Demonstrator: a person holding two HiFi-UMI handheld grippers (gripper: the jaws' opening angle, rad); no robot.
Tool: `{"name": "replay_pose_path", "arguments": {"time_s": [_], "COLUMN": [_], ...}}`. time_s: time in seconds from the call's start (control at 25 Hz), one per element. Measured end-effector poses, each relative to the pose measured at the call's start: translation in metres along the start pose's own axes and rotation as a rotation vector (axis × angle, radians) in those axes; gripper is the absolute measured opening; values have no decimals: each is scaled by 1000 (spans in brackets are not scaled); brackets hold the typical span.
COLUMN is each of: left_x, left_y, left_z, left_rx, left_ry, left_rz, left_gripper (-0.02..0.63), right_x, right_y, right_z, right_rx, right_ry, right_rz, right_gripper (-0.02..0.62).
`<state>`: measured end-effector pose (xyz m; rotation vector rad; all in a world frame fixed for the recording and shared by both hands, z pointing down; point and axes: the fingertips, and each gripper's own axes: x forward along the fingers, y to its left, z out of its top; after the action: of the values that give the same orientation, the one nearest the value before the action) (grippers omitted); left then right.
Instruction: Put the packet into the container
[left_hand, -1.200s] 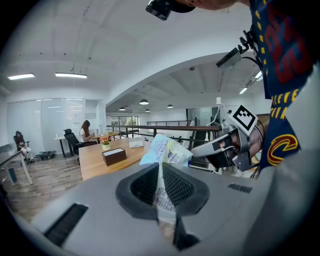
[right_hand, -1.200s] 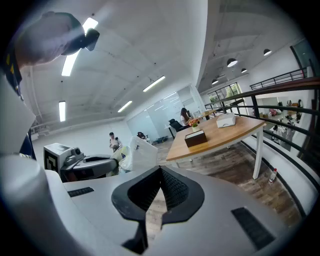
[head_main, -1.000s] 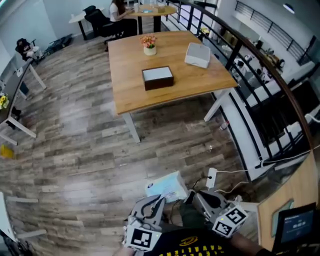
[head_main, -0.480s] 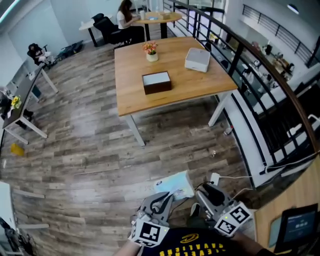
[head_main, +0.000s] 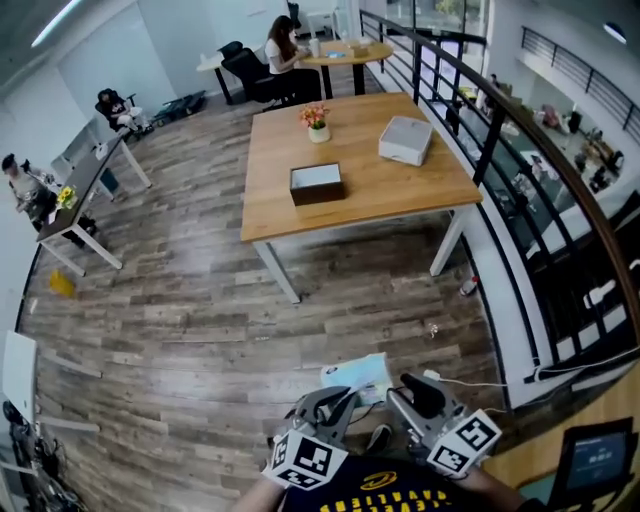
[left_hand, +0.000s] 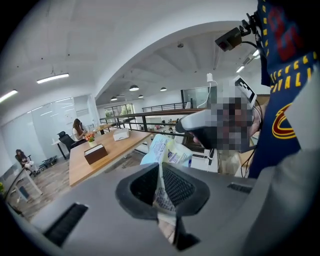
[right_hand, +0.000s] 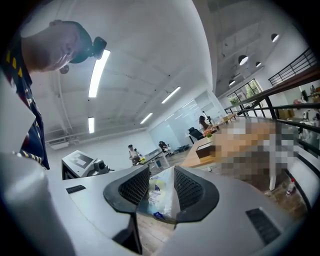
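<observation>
We hold the packet (head_main: 358, 376) low in front of us, above the wooden floor (head_main: 200, 330) and well apart from the table (head_main: 400, 195). Our left hand-held gripper (left_hand: 162, 185) is clamped on it: in the left gripper view the crinkled white and blue wrapper is pinched between the two dark ribbed pads and rises out past their tips. Our right hand-held gripper (right_hand: 161, 192) faces the packet from the other side, and its jaws are opening; the packet stands between them, but the pads sit apart and do not press on it. In the head view both hand-held grippers meet at the bottom edge, with the packet between their tips. The container (head_main: 316, 184), a dark box with a pale top face, sits on the table toward its near left part; we cannot tell whether it is uncovered. A small pot of flowers (head_main: 318, 117) stands behind it, and a white box (head_main: 405, 140) lies off to its right. A dark railing (head_main: 497, 120) runs along the table's right side.
</observation>
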<state>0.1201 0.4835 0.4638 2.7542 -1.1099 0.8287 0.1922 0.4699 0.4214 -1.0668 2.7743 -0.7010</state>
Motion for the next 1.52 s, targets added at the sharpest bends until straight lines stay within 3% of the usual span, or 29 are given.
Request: {"name": "replay_pose_path", "arguments": {"time_s": [0.2,0.48,1.16,1.52], "left_x": [14,37,60,60], "left_y": [5,46,210,272], "left_z": [1,-3,-26,-27], "left_rx": [15,7,5,24], "left_ry": [55,67,43,21], "left_rz": [22,32,-16,-9], "left_gripper": [17,18,17,17], "right_x": [-1,30,183,222], "right_y": [-16,-42,-75,-70], "right_z": [6,10,24,14], "right_rx": [23,22,67,93], "right_ry": [5,24,62,88], "right_rz": [21,11,-81,-108], "right_gripper": [144,145,144,144]}}
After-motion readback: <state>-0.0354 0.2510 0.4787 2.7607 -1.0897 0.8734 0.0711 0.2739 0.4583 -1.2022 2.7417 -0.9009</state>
